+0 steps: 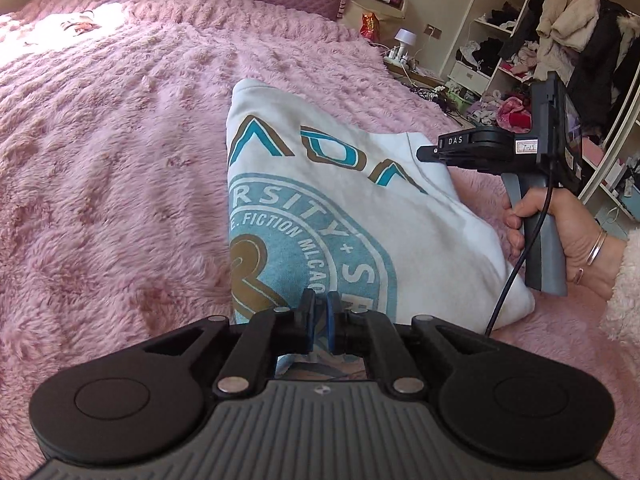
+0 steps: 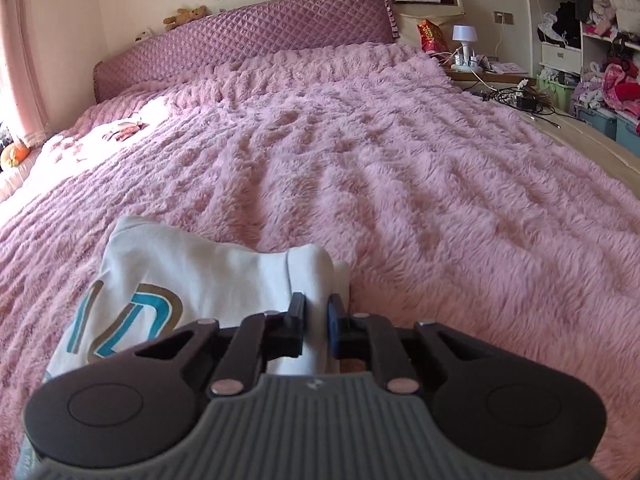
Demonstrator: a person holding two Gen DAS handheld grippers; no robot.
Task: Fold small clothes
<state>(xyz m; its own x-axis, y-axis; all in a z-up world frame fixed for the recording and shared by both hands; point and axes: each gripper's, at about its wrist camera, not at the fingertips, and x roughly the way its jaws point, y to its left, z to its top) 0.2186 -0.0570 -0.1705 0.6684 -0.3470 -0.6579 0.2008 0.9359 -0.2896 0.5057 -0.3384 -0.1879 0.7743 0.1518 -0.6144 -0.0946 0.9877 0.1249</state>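
Shirt [image 1: 360,208], white with a teal print, lies part-folded on the pink blanket [image 1: 120,140]. Left gripper [image 1: 320,312] pinches its near printed edge; right gripper [image 2: 316,320], angled down in a hand [image 1: 576,240], seems clamped on a plain fold. Open blanket stretches toward the headboard [image 2: 240,48].

Between the left gripper's [image 1: 321,305] black and blue fingers lies a white sweatshirt [image 1: 420,240] printed with a light-blue round crest and teal letters edged in tan. Beyond the right gripper [image 2: 316,312] spreads a shaggy pink blanket [image 2: 360,152], then a mauve diamond-quilted headboard [image 2: 240,44].
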